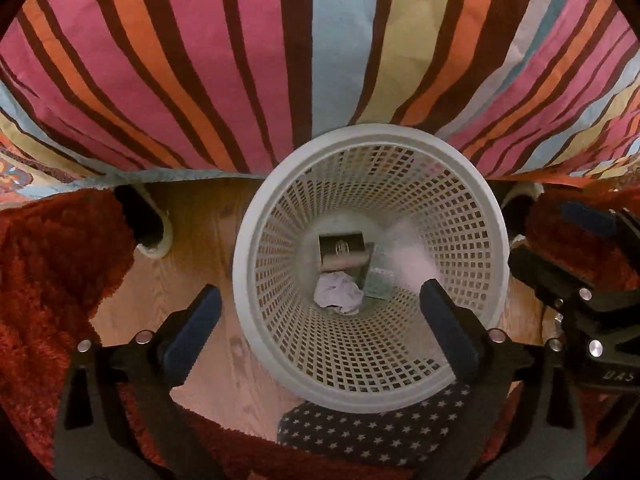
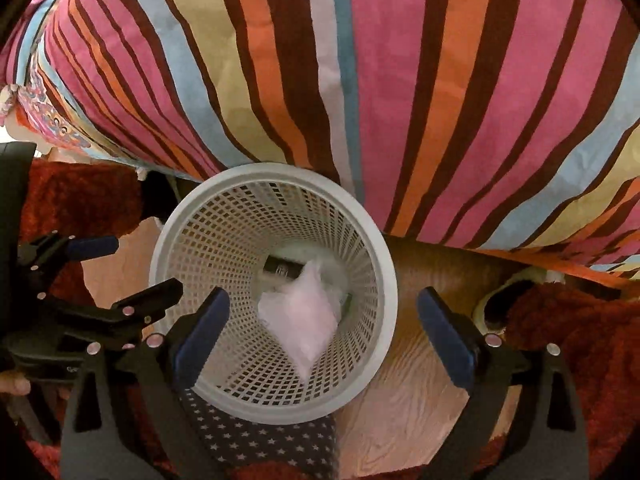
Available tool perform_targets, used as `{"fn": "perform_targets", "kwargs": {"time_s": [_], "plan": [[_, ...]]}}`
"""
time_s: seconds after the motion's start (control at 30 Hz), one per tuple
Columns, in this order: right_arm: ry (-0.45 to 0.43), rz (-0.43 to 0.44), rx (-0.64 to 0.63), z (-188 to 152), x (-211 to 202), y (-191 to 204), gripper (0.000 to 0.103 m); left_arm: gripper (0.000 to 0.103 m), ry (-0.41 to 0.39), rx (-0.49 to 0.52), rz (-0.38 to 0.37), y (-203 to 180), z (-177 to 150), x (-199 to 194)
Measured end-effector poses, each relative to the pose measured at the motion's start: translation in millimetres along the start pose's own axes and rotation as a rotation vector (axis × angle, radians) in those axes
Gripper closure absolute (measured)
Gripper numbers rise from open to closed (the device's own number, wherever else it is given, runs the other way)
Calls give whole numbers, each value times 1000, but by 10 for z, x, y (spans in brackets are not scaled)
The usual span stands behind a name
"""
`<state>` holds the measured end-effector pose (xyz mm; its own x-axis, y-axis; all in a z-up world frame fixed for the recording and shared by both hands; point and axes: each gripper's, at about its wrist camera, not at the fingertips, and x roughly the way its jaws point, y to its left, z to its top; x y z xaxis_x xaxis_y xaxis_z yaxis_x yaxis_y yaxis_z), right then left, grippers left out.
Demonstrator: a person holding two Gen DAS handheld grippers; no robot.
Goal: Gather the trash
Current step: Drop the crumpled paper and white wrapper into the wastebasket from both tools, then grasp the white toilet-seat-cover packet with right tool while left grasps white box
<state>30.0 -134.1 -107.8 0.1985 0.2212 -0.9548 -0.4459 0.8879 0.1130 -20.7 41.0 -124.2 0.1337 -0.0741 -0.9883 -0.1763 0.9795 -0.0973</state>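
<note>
A white mesh waste basket (image 1: 256, 280) stands on the wood floor beside the bed; it also shows in the right wrist view (image 2: 384, 280). Inside lie a crumpled white tissue (image 1: 338, 294), a shiny box (image 1: 342, 254) and a flat packet (image 1: 380, 276). A pale pink bag (image 2: 298, 316) is blurred in mid-air inside the basket, also seen as a pink blur (image 1: 408, 252) in the left wrist view. My left gripper (image 1: 320, 320) is open and empty above the basket. My right gripper (image 2: 324, 328) is open and empty over the basket's right rim.
A striped bedspread (image 1: 280, 60) hangs behind the basket. A red shaggy rug (image 1: 52, 260) lies on both sides. A slipper (image 1: 148, 224) lies left of the basket, another slipper (image 2: 500, 304) lies to its right. Star-patterned dark cloth (image 1: 372, 432) lies at the basket's near side.
</note>
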Motion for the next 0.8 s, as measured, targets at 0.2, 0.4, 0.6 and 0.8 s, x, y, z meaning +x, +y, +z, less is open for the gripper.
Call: {"fn": "perform_targets", "kwargs": {"time_s": [0.2, 0.4, 0.6, 0.8], "plan": [[-50, 2, 16, 8, -178, -25, 12, 7, -75, 1, 23, -9, 9, -171], [-257, 27, -2, 98, -925, -63, 13, 7, -261, 41, 18, 10, 121, -925], [-553, -55, -107, 649, -1852, -236, 13, 7, -499, 103, 71, 82, 738, -1885], [-638, -199, -207, 1899, -1988, -667, 13, 7, -622, 118, 65, 116, 2131, -2265]]}}
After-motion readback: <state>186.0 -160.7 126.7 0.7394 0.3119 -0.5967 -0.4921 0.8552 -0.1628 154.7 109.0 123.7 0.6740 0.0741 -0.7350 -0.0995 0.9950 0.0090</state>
